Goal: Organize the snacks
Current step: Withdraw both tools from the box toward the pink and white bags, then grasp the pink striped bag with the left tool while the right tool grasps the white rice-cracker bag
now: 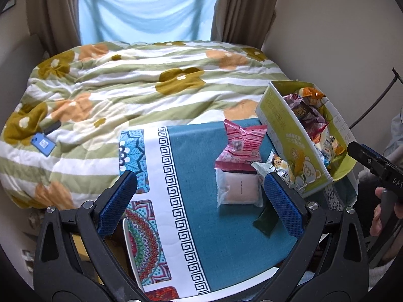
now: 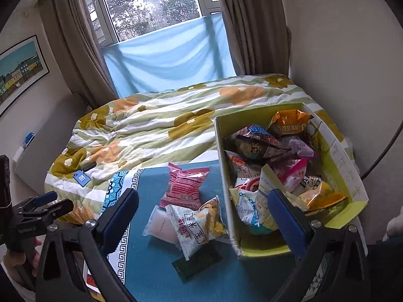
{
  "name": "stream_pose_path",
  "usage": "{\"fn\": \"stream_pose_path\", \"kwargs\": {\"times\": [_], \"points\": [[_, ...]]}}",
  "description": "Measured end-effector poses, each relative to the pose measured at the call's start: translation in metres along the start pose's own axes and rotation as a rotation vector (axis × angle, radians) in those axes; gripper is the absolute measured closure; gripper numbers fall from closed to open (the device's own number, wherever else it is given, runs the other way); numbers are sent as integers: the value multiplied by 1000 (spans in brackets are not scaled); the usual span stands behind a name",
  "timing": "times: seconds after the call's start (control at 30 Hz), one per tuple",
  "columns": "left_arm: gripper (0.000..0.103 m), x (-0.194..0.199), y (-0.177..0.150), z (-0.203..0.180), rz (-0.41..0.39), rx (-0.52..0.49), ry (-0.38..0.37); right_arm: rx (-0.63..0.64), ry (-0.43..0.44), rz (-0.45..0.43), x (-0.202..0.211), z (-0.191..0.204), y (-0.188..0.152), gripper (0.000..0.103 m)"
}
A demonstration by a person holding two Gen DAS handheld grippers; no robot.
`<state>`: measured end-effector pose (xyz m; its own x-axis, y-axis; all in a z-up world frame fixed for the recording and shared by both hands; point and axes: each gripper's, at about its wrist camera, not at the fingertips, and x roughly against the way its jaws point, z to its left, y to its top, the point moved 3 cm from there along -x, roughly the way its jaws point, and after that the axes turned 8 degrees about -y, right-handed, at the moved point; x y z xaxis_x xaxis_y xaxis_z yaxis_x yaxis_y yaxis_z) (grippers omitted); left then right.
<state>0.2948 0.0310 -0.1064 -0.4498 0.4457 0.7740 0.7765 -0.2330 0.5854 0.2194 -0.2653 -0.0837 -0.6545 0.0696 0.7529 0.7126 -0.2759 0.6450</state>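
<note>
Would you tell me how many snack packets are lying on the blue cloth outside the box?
4: a pink packet farthest back, a pale pink one in front, a white corn packet overlapping both, and a dark green sachet nearest. Others could hide underneath.

You are working in a home bedroom: a bed with a flowered quilt (image 2: 161,125) is lying ahead of your claws, brown curtains (image 2: 75,50) are framing the window (image 2: 151,2) beyond, a framed picture (image 2: 20,68) is hanging far left.

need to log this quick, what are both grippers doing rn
Left gripper: open, holding nothing.
Right gripper: open, holding nothing.
</note>
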Motion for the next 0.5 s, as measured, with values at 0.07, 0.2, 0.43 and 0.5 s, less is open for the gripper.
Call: {"fn": "stream_pose_path", "kwargs": {"times": [0.07, 0.2, 0.43, 0.5], "points": [[2, -9, 6, 6, 19, -27, -29, -46, -22, 15, -4, 7, -8, 1], [2, -37, 20, 10, 63, -66, -77, -147, -83, 42, -14, 15, -22, 1], [2, -105, 39, -4, 161, -90, -194, -374, -161, 77, -35, 20, -57, 1], [2, -124, 42, -13, 183, -108, -218, -456, -146, 88, -45, 20, -68, 1]]}}
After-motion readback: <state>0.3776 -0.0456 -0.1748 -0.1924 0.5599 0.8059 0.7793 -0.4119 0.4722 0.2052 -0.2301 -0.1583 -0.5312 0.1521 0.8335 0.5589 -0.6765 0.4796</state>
